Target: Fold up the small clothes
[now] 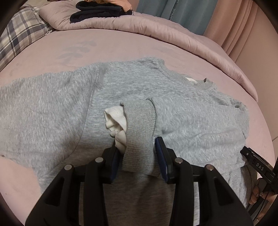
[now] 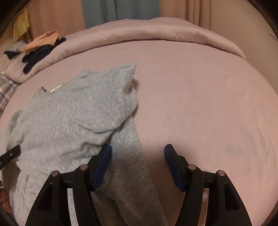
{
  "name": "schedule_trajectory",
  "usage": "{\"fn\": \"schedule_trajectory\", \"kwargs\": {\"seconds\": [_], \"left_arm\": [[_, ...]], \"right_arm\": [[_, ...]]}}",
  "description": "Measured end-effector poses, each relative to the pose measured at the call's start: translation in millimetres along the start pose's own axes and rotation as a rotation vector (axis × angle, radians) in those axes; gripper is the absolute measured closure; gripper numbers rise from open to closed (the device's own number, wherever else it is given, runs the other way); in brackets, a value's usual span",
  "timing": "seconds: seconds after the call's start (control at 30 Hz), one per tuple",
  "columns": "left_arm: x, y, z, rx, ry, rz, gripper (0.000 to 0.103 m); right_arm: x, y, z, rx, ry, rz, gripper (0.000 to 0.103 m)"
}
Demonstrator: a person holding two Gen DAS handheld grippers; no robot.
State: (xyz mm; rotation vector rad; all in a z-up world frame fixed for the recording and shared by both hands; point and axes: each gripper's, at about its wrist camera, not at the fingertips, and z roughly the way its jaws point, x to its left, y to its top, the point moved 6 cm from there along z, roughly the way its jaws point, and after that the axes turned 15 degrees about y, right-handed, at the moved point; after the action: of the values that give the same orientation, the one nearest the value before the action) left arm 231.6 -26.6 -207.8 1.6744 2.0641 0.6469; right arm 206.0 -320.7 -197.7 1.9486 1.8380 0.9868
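Bed [image 2: 199, 87] with pink sheet, rolled quilt [image 1: 156, 29] at the far edge, dark clothes [image 1: 97, 10] stacked on it. Grey sweater [image 1: 60, 107] lies spread mid-bed, right sleeve already folded across the chest. My left tongs [image 1: 139, 149] straddle that sleeve's ribbed cuff [image 1: 139, 125], a white lining [image 1: 115, 121] showing beside it; the pads appear to stand just off the knit, so I judge the cuff released. My right tongs [image 2: 137, 160] stand wide and hold nothing, one pad at the sweater's side edge. Step in hand: sleeve folding. The next move calls for taking the left sleeve and folding it inward likewise.
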Motion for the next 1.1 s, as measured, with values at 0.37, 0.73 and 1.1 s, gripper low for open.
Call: {"fn": "schedule_trajectory", "kwargs": {"seconds": [0.37, 0.73, 1.1], "left_arm": [[-2, -1, -2, -0.012, 0.007, 0.016, 0.062], [-11, -4, -2, -0.028, 0.023, 0.072, 0.055], [-11, -3, 0, -0.039, 0.055, 0.093, 0.054]], "right_arm": [[1, 0, 1, -0.013, 0.005, 0.004, 0.039], [1, -3, -1, -0.016, 0.000, 0.000, 0.039], [-1, -4, -2, -0.022, 0.007, 0.004, 0.039]]}}
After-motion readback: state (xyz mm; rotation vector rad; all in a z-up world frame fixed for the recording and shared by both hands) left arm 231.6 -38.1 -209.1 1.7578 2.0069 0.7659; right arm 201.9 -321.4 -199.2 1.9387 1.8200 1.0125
